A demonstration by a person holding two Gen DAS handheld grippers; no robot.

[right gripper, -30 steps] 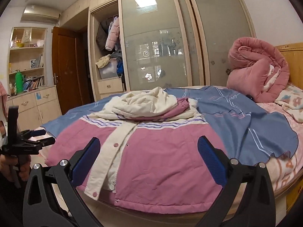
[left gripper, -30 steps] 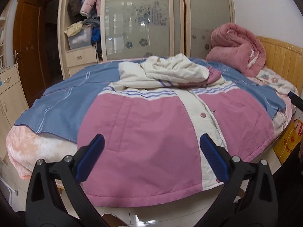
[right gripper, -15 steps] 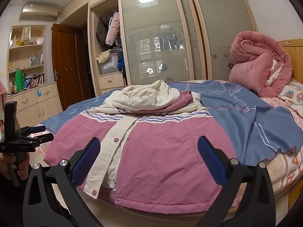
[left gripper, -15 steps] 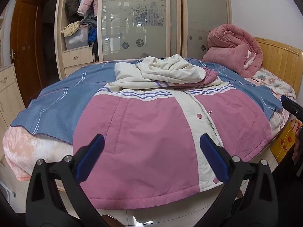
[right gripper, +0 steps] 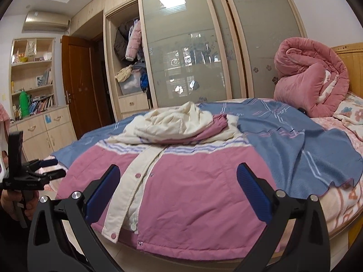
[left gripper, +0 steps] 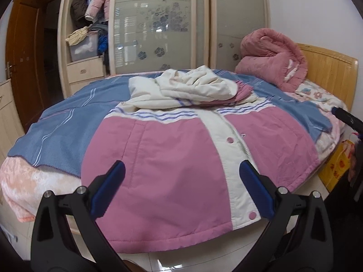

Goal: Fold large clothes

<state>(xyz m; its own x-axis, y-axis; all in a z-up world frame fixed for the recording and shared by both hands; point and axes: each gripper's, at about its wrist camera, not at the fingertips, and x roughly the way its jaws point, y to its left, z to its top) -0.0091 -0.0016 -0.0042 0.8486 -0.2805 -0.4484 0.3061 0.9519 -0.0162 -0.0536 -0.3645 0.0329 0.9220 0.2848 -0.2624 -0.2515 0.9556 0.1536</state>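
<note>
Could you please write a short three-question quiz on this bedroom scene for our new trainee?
1. True or false: the left gripper is shut on the pink jacket.
2. What lies directly under the jacket? A) blue blanket B) bare floor C) wooden desk
3. Fill in: the rolled pink quilt sits at the bed's ____ end.

Key: 1. False; both it and the right gripper are open, holding nothing. 2. A. 3. headboard.
</note>
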